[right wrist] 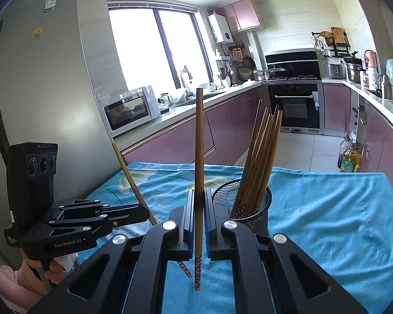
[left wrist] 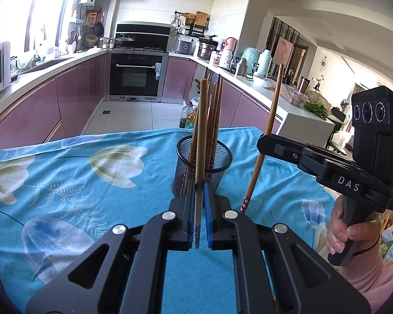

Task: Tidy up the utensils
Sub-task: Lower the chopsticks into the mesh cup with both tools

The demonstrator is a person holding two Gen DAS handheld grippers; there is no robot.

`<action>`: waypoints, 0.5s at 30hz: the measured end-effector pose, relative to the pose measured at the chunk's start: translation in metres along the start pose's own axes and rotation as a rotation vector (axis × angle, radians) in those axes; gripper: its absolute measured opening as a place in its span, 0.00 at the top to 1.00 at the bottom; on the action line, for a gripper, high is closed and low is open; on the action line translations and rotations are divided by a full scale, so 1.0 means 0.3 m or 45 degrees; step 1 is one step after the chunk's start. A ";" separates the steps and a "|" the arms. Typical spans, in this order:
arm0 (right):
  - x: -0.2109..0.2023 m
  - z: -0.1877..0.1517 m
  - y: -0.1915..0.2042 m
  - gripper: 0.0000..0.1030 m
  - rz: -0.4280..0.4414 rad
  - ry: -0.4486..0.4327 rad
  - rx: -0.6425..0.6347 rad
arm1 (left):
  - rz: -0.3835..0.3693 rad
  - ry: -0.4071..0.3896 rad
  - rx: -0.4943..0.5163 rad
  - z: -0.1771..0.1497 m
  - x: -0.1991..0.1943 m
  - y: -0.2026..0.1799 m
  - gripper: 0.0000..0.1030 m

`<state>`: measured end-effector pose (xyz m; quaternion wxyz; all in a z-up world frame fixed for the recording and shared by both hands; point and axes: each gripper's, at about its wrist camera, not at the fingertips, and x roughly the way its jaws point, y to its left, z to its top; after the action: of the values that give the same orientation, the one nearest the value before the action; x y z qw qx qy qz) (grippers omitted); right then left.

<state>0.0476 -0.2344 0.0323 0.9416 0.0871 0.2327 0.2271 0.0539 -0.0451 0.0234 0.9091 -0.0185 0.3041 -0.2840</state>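
Observation:
A black mesh holder (left wrist: 204,162) stands on the blue flowered cloth (left wrist: 91,183) with several wooden chopsticks leaning in it. My left gripper (left wrist: 199,185) is shut on one upright chopstick (left wrist: 202,130) just in front of the holder. To its right, my right gripper (left wrist: 262,144) is shut on another chopstick (left wrist: 273,104) that tilts slightly. In the right wrist view the right gripper (right wrist: 199,191) pinches its chopstick (right wrist: 199,144) left of the holder (right wrist: 242,204). The left gripper (right wrist: 144,213) grips a slanted chopstick (right wrist: 131,178) further left. Both sticks have patterned lower ends above the cloth.
The cloth-covered table (right wrist: 327,222) ends just behind the holder. Oil bottles (right wrist: 349,161) stand on the floor beyond it. Pink kitchen cabinets, an oven (left wrist: 136,76), a microwave (right wrist: 131,110) and a fridge (right wrist: 39,91) surround the room. A person's hand (left wrist: 353,233) grips the right handle.

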 end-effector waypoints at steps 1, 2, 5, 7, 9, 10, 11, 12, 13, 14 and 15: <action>0.000 0.000 0.000 0.94 0.000 0.000 0.000 | 0.000 0.000 0.001 -0.001 0.000 -0.001 0.93; 0.000 0.000 0.001 0.94 -0.002 -0.001 -0.001 | 0.000 0.000 0.001 0.000 0.000 0.000 0.93; -0.001 0.001 0.000 0.94 -0.001 -0.003 0.001 | 0.000 -0.002 0.001 0.003 -0.002 0.000 0.93; 0.000 0.004 0.001 0.94 -0.002 -0.005 0.000 | 0.001 -0.002 0.002 0.003 -0.002 -0.001 0.93; 0.001 0.007 0.000 0.94 -0.002 -0.007 -0.001 | 0.002 -0.003 0.003 0.007 0.000 0.001 0.93; 0.000 0.008 0.001 0.94 -0.002 -0.007 -0.001 | 0.003 -0.005 0.005 0.009 0.000 0.001 0.93; 0.001 0.008 0.001 0.94 -0.002 -0.007 -0.002 | 0.003 -0.006 0.006 0.012 -0.002 0.001 0.93; 0.000 0.008 0.000 0.94 -0.002 -0.007 -0.001 | 0.004 -0.008 0.006 0.014 -0.004 0.001 0.93; 0.000 0.008 0.001 0.94 -0.001 -0.007 -0.001 | 0.004 -0.009 0.007 0.015 -0.006 0.001 0.93; 0.001 0.009 0.000 0.94 -0.001 -0.008 -0.002 | 0.004 -0.010 0.009 0.017 -0.006 0.001 0.93; 0.000 0.010 0.001 0.94 -0.001 -0.008 -0.002 | 0.005 -0.012 0.010 0.018 -0.008 0.000 0.93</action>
<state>0.0488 -0.2343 0.0350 0.9425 0.0871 0.2296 0.2266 0.0554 -0.0447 0.0290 0.9112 -0.0158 0.2988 -0.2832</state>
